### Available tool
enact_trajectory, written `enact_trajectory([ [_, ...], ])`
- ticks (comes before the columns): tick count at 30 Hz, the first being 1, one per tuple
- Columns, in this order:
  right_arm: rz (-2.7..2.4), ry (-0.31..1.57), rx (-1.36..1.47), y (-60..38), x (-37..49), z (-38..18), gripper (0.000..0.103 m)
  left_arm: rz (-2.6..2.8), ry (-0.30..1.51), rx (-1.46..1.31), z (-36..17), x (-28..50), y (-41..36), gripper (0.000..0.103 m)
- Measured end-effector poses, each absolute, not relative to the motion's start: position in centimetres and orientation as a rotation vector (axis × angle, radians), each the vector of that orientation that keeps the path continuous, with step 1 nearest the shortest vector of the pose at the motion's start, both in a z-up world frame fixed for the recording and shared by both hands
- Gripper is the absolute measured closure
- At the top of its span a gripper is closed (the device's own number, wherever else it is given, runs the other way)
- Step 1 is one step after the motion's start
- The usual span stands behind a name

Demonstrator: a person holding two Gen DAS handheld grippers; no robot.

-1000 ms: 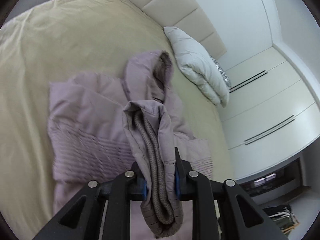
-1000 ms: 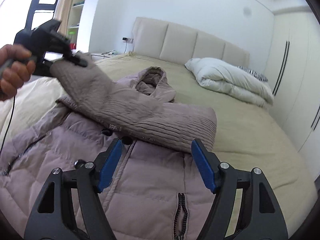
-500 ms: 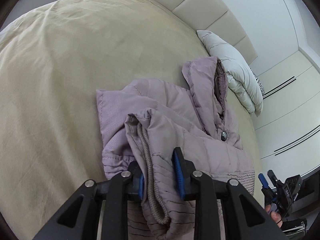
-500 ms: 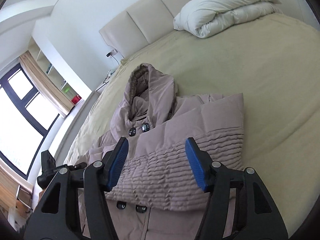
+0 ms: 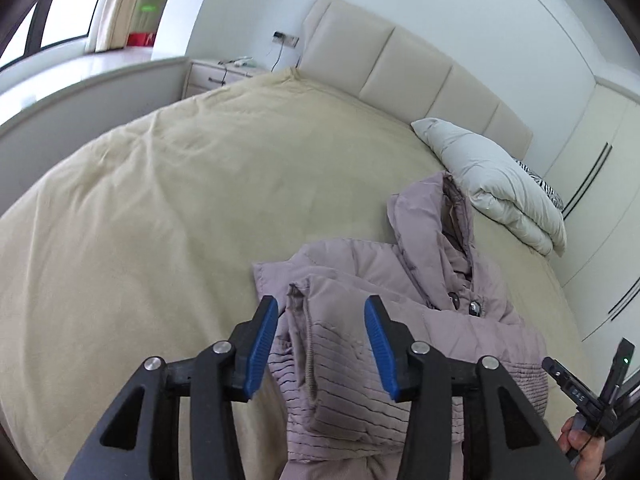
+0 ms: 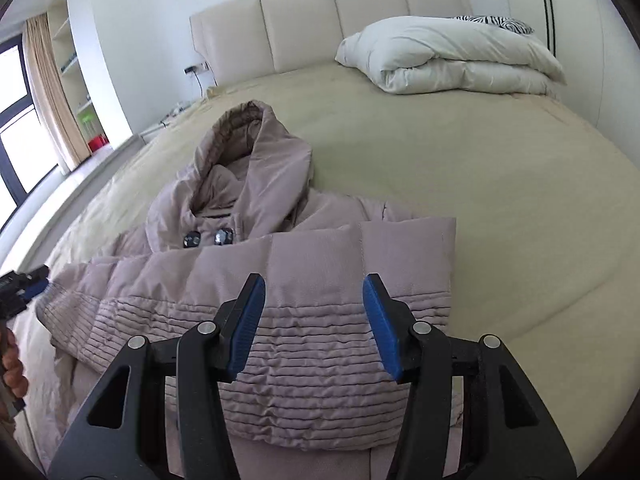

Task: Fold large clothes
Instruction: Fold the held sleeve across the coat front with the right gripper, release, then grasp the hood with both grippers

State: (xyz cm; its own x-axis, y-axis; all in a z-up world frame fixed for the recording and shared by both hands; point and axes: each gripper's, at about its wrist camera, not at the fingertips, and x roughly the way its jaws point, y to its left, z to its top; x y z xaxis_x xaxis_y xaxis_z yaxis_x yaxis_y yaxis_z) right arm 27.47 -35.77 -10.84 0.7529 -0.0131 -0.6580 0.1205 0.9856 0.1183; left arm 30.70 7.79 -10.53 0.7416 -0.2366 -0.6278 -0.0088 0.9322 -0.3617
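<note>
A mauve hooded puffer jacket (image 6: 280,280) lies on the beige bed (image 6: 500,184), hood (image 6: 248,152) toward the headboard. One sleeve (image 6: 224,300) lies folded across the chest. In the left wrist view the sleeve cuff (image 5: 320,344) lies on the jacket (image 5: 432,280) between and just beyond my left gripper's (image 5: 322,346) blue pads; the jaws stand open and hold nothing. My right gripper (image 6: 314,324) is open and empty, hovering over the folded sleeve. Each gripper shows at the edge of the other's view: the right one (image 5: 588,396), the left one (image 6: 20,284).
A folded white duvet (image 6: 448,56) lies at the bed's head by the padded headboard (image 6: 328,20). A nightstand (image 5: 224,76) stands left of the bed, windows and curtains beyond. White wardrobes (image 5: 600,184) line the right side.
My left gripper carried the sleeve across the jacket, lowered it and opened, letting the cuff go. My right gripper stayed open and swung to face the jacket from the bed's foot.
</note>
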Motion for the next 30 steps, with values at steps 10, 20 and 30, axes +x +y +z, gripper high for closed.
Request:
enact_trajectory([
  [10, -0.128, 0.842, 0.091, -35.6, 28.3, -14.5, 0.052, -0.165, 0.879, -0.212, -13.8, 31.8, 5.0, 0.046],
  [20, 0.031, 0.749, 0.282, -37.5, 11.6, -7.6, 0.051, -0.310, 0.817, -0.180, -8.2, 16.4, 8.3, 0.031],
  [30, 0.025, 0.759, 0.338, -40.1, -2.5, -8.2, 0.046, -0.350, 0.837, -0.166, -7.2, 8.3, 9.1, 0.022],
])
